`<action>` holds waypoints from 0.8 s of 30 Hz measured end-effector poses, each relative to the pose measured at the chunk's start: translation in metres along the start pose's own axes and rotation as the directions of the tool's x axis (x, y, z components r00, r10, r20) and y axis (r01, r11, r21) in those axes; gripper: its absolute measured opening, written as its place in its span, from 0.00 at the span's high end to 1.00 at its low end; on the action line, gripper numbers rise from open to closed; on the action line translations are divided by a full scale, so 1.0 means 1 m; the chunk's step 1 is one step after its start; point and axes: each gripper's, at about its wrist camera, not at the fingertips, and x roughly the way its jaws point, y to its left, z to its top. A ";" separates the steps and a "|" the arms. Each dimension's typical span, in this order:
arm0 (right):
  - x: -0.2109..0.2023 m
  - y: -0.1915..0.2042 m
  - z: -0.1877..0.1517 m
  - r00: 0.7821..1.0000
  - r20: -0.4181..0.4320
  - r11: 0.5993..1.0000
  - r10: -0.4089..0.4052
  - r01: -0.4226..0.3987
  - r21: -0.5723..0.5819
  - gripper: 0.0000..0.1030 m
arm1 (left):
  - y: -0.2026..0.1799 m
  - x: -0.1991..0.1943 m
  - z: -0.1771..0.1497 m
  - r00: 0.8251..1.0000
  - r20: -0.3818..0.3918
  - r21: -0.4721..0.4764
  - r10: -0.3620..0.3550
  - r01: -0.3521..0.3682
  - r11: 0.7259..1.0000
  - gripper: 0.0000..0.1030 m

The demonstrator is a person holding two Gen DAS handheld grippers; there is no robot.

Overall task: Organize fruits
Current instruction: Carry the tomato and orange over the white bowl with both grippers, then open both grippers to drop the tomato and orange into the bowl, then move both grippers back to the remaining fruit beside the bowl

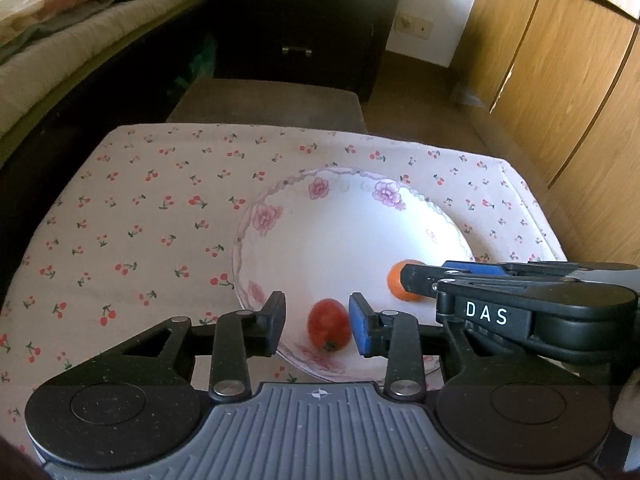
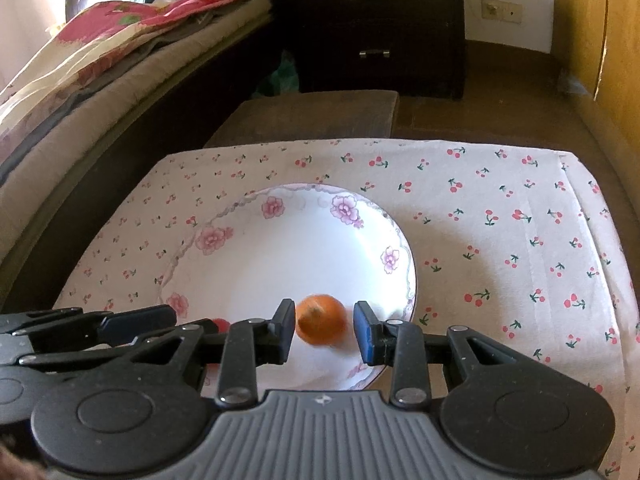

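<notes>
A white plate with pink flowers [image 1: 340, 240] [image 2: 280, 256] lies on the cherry-print tablecloth. A red tomato [image 1: 329, 325] sits on the plate's near part, between the fingers of my open left gripper [image 1: 318, 326]; it looks blurred and the pads do not grip it. An orange [image 2: 321, 319] sits on the plate between the fingers of my open right gripper [image 2: 326, 330], also blurred, with gaps on both sides. The orange [image 1: 402, 280] shows in the left wrist view, partly hidden by the right gripper's fingers [image 1: 472, 270]. The tomato [image 2: 221, 325] peeks out behind the left gripper in the right wrist view.
The small table has a cherry-print cloth [image 1: 140, 220] [image 2: 500, 240]. Behind it stand a brown stool [image 1: 272, 100], a dark drawer chest [image 1: 312, 20] and a bed with bedding [image 1: 60, 40]. Wooden wardrobe doors [image 1: 560, 80] are at the right.
</notes>
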 end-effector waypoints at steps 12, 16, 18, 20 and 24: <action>-0.023 0.001 -0.004 1.000 0.018 1.000 -0.016 0.016 0.008 0.67 | 0.001 -0.022 -0.002 0.999 0.038 -0.006 -0.014 0.014 1.000 0.52; -0.037 0.005 -0.010 1.000 0.029 1.000 -0.009 0.009 0.006 0.67 | 0.002 -0.032 -0.007 0.999 0.047 -0.016 -0.022 0.023 1.000 0.51; -0.041 0.006 -0.015 1.000 0.028 1.000 -0.004 0.004 0.013 0.67 | 0.002 -0.037 -0.011 0.999 0.048 -0.015 -0.026 0.026 1.000 0.51; -0.045 0.009 -0.022 1.000 0.021 1.000 -0.003 0.003 0.012 0.67 | 0.002 -0.042 -0.015 0.999 0.048 -0.012 -0.026 0.027 1.000 0.51; -0.051 0.012 -0.032 1.000 0.010 1.000 0.001 -0.001 0.009 0.67 | 0.003 -0.048 -0.022 0.998 0.050 -0.017 -0.030 0.030 0.999 0.50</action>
